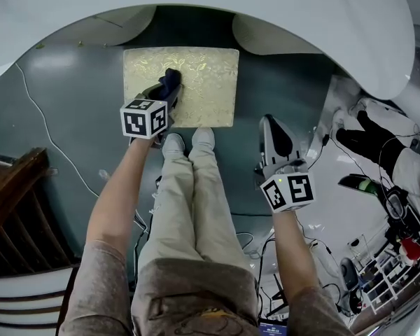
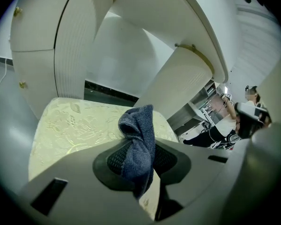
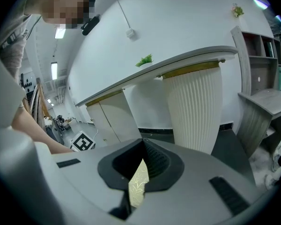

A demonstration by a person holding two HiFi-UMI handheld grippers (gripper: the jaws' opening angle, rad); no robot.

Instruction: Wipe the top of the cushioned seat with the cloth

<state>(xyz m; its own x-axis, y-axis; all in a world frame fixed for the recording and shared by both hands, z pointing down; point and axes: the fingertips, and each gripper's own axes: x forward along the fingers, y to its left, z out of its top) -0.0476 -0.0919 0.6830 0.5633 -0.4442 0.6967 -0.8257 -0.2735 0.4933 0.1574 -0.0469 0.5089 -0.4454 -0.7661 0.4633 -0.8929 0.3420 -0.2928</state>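
Left gripper (image 1: 162,93) pinches cloth (image 2: 138,135) over cushioned seat (image 1: 210,75), shoes (image 1: 202,138) at its edge; right gripper (image 1: 271,126) closed, empty.

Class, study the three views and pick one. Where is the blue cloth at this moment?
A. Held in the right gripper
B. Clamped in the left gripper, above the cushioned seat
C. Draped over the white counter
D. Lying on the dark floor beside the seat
B: the left gripper view shows the blue cloth pinched between the jaws of the left gripper, with the cushioned seat just below it.
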